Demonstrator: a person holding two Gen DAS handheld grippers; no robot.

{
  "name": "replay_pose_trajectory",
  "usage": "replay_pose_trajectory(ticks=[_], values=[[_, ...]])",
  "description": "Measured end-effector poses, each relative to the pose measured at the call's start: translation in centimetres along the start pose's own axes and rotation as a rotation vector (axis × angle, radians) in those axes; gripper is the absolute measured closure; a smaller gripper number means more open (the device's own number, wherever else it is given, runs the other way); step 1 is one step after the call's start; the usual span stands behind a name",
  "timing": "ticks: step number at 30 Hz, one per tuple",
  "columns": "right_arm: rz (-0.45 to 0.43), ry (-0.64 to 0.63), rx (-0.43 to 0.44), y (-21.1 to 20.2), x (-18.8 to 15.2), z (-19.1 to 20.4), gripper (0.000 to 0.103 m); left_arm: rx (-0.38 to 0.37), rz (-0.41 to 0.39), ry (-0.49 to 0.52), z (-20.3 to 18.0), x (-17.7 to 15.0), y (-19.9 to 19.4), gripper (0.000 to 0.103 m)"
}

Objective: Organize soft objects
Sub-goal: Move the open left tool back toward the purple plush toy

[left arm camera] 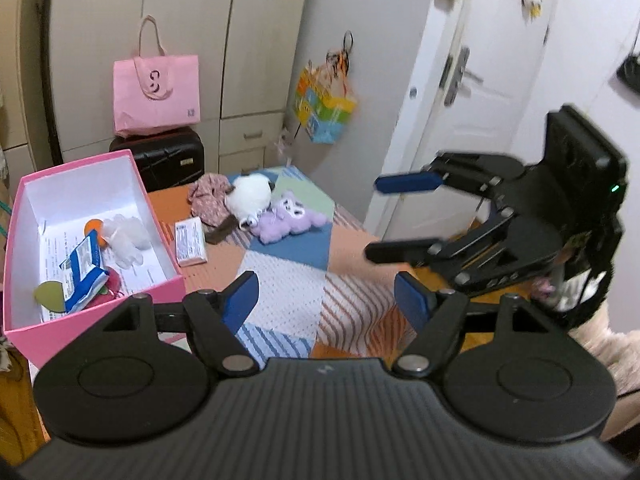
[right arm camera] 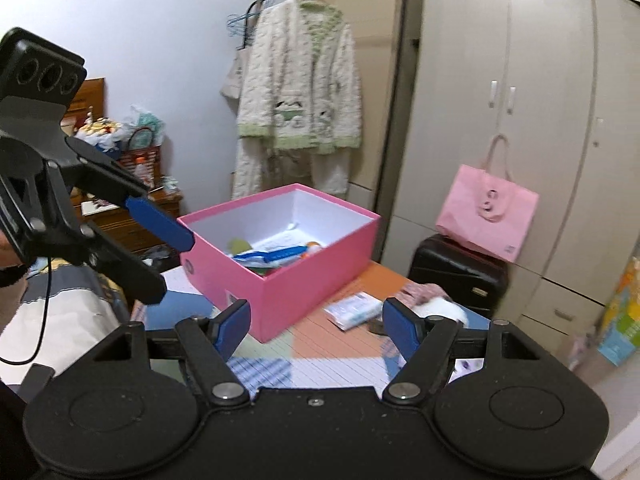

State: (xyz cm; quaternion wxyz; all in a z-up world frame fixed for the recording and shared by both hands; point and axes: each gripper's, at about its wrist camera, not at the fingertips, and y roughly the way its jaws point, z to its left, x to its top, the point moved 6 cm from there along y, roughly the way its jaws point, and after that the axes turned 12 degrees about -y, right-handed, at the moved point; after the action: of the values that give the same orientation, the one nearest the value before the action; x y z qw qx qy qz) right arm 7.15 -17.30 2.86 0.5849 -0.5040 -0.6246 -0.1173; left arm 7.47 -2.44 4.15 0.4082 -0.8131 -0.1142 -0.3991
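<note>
In the left wrist view a white plush point(left arm camera: 250, 198), a purple plush point(left arm camera: 286, 216) and a floral cloth point(left arm camera: 208, 196) lie together at the far end of the patchwork cover point(left arm camera: 288, 300). An open pink box point(left arm camera: 160, 220) at the left holds a blue-white packet point(left arm camera: 86, 272), a clear glove point(left arm camera: 126, 238) and papers. My left gripper point(left arm camera: 326, 300) is open and empty over the cover, well short of the toys. My right gripper point(left arm camera: 374, 218) hangs open at the right. From the right wrist, my right gripper point(right arm camera: 316, 330) is open and empty, with the box point(right arm camera: 280, 284), white plush point(right arm camera: 444, 308) and open left gripper point(right arm camera: 168, 264) ahead.
A tissue pack point(left arm camera: 191, 240) lies beside the box. A pink tote point(left arm camera: 156, 92) sits on a black suitcase point(left arm camera: 168, 156) before the wardrobe. A colourful bag point(left arm camera: 324, 108) hangs near the white door point(left arm camera: 472, 100). A robe point(right arm camera: 296, 100) hangs on a rack behind the box.
</note>
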Motion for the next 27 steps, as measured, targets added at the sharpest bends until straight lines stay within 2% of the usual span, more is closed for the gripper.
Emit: replay_pose_trajectory(ticks=[7, 13, 19, 27], values=[[-0.009, 0.023, -0.036, -1.1, -2.7, -1.2, 0.024, 0.059, 0.039, 0.067, -1.3, -0.8, 3.3, 0.029], [-0.003, 0.082, -0.016, -0.3, -4.8, -3.1, 0.023, 0.103, 0.040, 0.069, -1.1, -0.6, 6.2, 0.029], [0.018, 0.156, 0.014, 2.2, -7.1, -5.4, 0.023, 0.144, 0.030, 0.035, 0.4, 0.1, 9.5, 0.029], [0.068, 0.203, 0.011, 6.6, -10.7, -8.3, 0.023, 0.107, 0.053, -0.071, 2.6, 1.4, 14.7, 0.029]])
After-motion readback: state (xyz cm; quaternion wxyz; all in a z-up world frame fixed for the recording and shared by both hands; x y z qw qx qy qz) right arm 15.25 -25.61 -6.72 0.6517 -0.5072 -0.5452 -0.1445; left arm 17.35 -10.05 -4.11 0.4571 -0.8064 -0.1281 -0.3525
